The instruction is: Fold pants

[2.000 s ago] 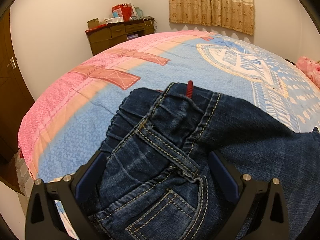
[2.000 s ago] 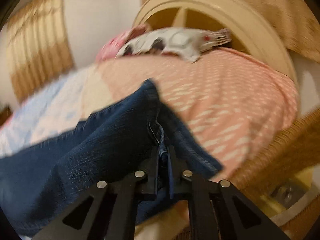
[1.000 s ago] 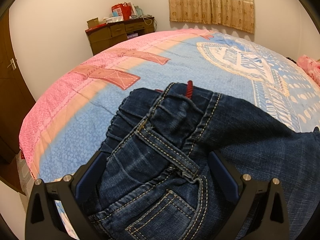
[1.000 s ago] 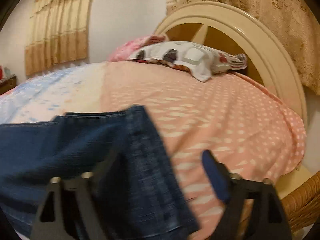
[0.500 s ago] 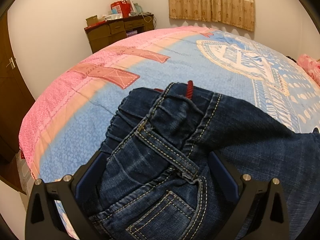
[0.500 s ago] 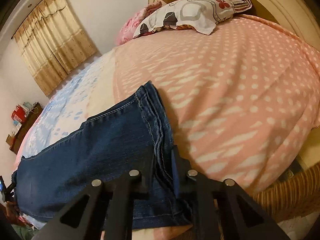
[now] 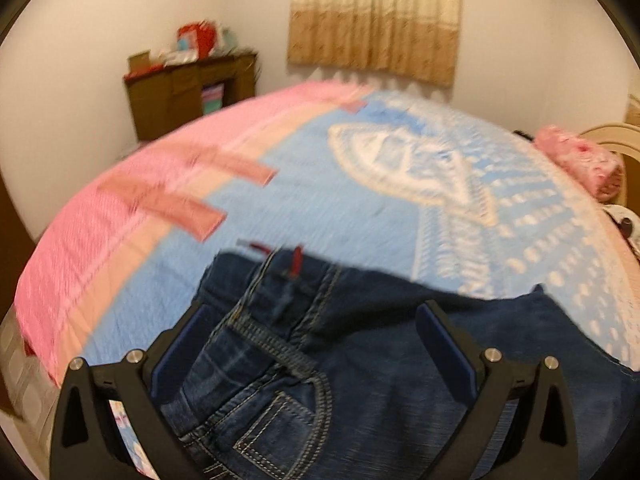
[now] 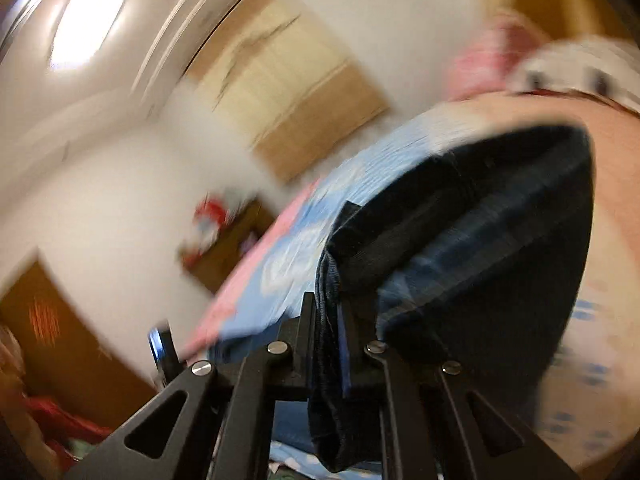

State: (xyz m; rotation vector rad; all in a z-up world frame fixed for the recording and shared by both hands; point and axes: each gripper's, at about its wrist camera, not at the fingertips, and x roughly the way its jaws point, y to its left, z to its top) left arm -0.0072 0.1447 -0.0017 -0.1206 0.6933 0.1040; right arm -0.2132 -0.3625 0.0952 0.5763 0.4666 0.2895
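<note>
Dark blue jeans point(image 7: 320, 360) lie on the bed, waistband toward the far side, with a back pocket low in the left wrist view. My left gripper point(image 7: 312, 344) is open, its blue-padded fingers point(image 7: 444, 340) standing either side of the waistband, just above the denim. My right gripper point(image 8: 326, 312) is shut on the leg end of the jeans point(image 8: 460, 248) and holds it lifted above the bed; the denim hangs through the fingers and drapes to the right. The right wrist view is strongly blurred.
The bed point(image 7: 360, 184) has a pink and light blue patterned cover. A brown dresser point(image 7: 188, 88) with clutter stands by the far wall, beside a curtain point(image 7: 376, 20). Pink bedding point(image 7: 580, 160) and a pillow point(image 8: 580, 68) lie by the headboard.
My right gripper closed on the leg end and has swung it up and leftward toward the waistband. My left gripper has risen and shifted slightly over the waistband, still open.
</note>
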